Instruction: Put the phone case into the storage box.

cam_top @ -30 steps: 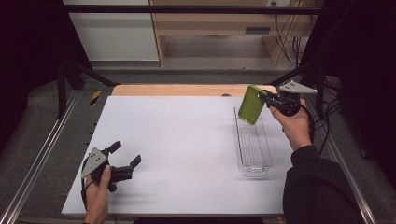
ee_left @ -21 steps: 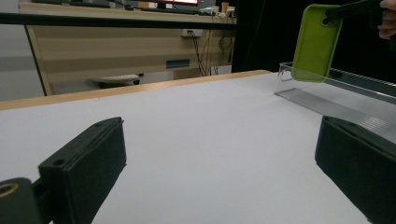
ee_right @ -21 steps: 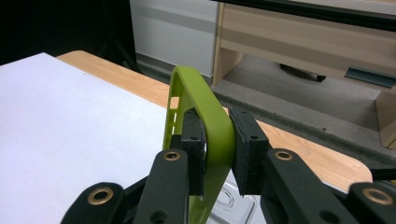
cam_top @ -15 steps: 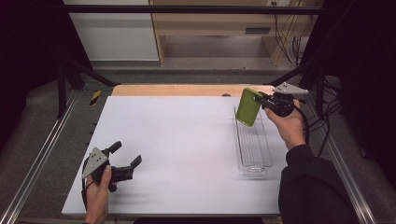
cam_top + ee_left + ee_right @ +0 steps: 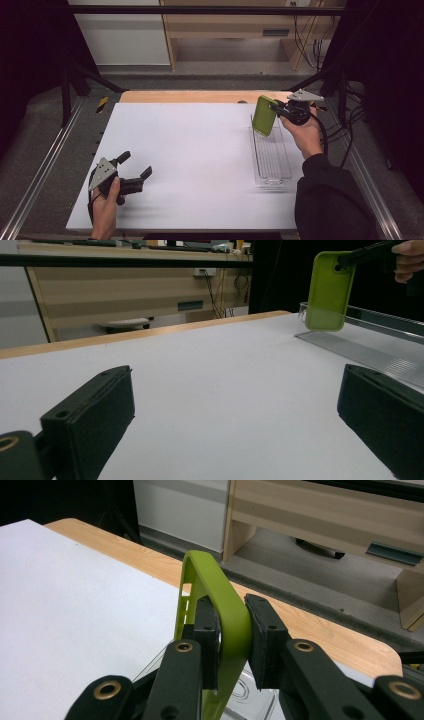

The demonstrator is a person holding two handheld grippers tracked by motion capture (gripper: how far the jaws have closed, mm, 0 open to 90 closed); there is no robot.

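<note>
- No text, label, brand, number or sign could be read anywhere in the three views.
- The green phone case bore no legible marking on the faces that showed.
- The grey plate on each gripper was blank.
- The small plate on the wooden cabinet behind the table was too small and blurred to read.

I see a lime-green, plain rubbery phone case pinched between my right gripper's matte black jaws. Just below it sits a clear, colourless plastic tray. My left gripper is black with a grey plate, over the plain white tabletop edged in pale wood.
</note>
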